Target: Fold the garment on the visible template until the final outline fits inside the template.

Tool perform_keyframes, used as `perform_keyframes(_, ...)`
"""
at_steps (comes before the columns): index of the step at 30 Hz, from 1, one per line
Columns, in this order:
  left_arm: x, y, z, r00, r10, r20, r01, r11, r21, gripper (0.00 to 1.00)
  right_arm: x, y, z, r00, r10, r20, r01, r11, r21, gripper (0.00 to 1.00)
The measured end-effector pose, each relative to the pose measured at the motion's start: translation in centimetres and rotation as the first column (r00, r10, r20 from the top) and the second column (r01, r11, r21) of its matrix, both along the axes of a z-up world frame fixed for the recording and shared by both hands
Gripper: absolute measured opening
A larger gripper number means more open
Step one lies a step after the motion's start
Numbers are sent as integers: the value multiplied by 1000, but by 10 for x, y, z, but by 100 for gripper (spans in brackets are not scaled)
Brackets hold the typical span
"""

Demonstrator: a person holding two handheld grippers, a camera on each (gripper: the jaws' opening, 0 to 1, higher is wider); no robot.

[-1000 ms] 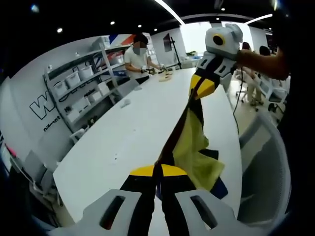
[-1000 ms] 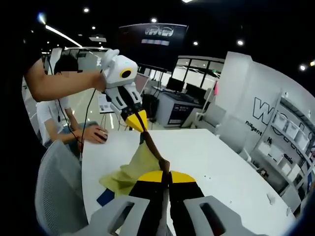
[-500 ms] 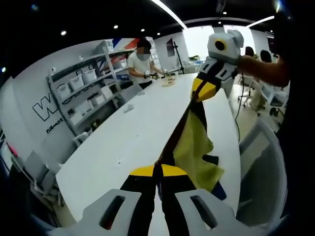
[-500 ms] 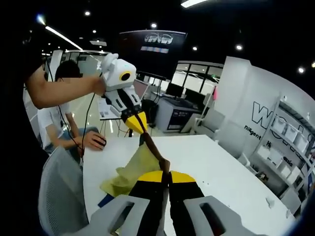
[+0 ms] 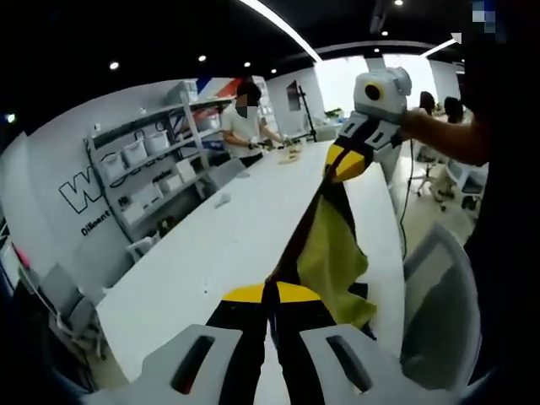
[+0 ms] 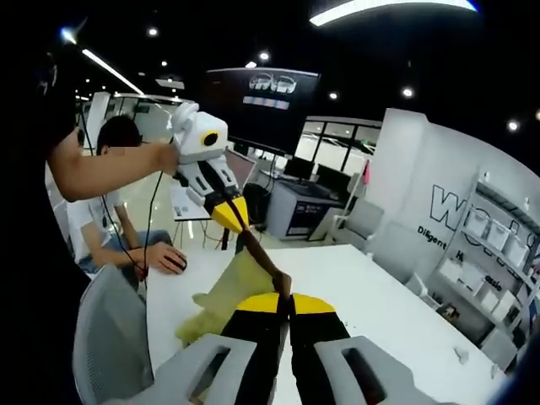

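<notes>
A yellow-green garment (image 5: 333, 253) with dark trim hangs stretched in the air over the white table (image 5: 211, 253), held by both grippers. My left gripper (image 5: 270, 294) is shut on one end of its dark edge. At the other end, the right gripper (image 5: 348, 162) pinches the edge higher up. In the right gripper view, my right gripper (image 6: 285, 299) is shut on the dark trim, which runs up to the left gripper (image 6: 230, 213). The loose yellow-green garment (image 6: 224, 295) droops below toward the table (image 6: 371, 295).
A grey mesh chair (image 5: 439, 312) (image 6: 105, 337) stands at the table's near side. Shelves with bins (image 5: 143, 164) line the wall. One person (image 5: 245, 118) works at the table's far end. Another person (image 6: 114, 211) sits with a hand on a mouse.
Both grippers have risen slightly with the garment still stretched between them. Its loose part hangs higher, and the blue patch seen beneath it earlier is out of sight.
</notes>
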State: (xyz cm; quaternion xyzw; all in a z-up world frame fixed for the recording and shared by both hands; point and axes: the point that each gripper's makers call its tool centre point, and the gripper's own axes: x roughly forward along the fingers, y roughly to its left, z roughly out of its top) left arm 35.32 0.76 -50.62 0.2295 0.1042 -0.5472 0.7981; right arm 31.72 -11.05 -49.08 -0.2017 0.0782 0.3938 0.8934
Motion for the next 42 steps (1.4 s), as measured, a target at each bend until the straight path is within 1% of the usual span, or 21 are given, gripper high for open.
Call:
perform_keyframes(2, -2, 1, 6, 1000, 0, 7, 0, 1000, -10, 2, -1, 1, 3, 1000, 3, 11, -3, 1000, 1, 0)
perform_keyframes(6, -1, 3, 10, 1000, -9, 24, 10, 1000, -3, 2, -3, 5, 11, 1000, 10, 23, -10, 1000, 24, 0)
perform_keyframes(9, -3, 6, 15, 999, -13, 32, 13, 1000, 1, 2, -4, 8, 16, 999, 17, 34, -18, 999, 26, 0)
perform_keyframes(17, -7, 11, 36, 998, -25, 65, 26, 1000, -17, 2, -7, 12, 39, 997, 31, 76, -37, 997, 66, 0)
perform_keyframes(25, -1, 6, 52, 994, -32, 103, 33, 999, -7, 2, -3, 9, 50, 995, 16, 103, -24, 997, 77, 0)
perform_keyframes(30, 2, 3, 59, 992, -45, 116, 46, 999, -12, 2, -3, 5, 58, 992, 4, 123, -15, 996, 90, 0)
perform_keyframes(34, 5, -1, 68, 990, -53, 130, 56, 998, -15, 2, -2, 2, 65, 991, -6, 136, -8, 995, 101, 0)
perform_keyframes(42, -1, -2, 87, 984, -67, 165, 72, 997, -23, 2, -8, 0, 82, 986, -10, 168, -11, 993, 121, 0)
